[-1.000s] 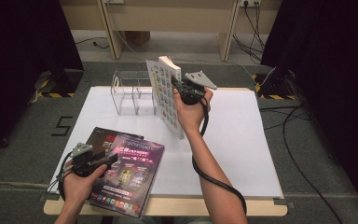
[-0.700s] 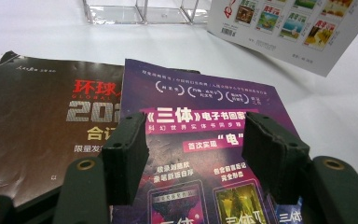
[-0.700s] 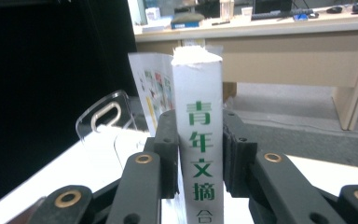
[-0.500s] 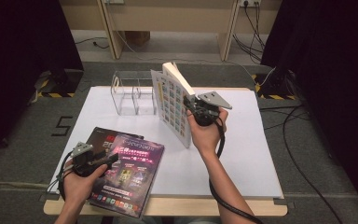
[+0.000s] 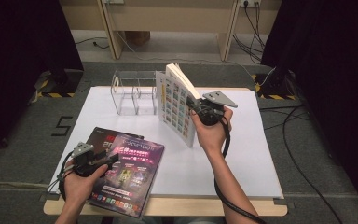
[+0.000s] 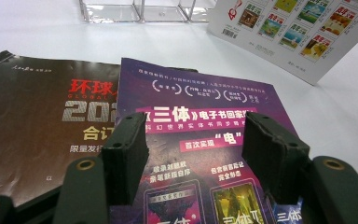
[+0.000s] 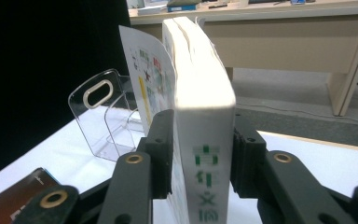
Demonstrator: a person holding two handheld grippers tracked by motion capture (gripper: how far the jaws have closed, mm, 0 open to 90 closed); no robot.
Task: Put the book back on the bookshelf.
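Standing the thick white book [image 5: 179, 105] on its lower edge on the desk [image 5: 251, 140], I have my right claw [image 5: 196, 109] astride its spine. Its jaws have just been opening; the book sits between them, though I cannot tell if the pads have let go. Upright like this, it looks ready for the clear acrylic rack [image 5: 133, 93] just beside it. My left claw [image 5: 114, 158] rests wide apart over the purple magazine [image 6: 205, 140], gripping nothing, probably steadying that stack atop the dark magazine [image 6: 42, 135] at the desk's near edge.

Right gripper [image 5: 196, 106] holding upright book [image 5: 177, 105], left gripper [image 5: 106, 161] over magazines [image 5: 130, 175]
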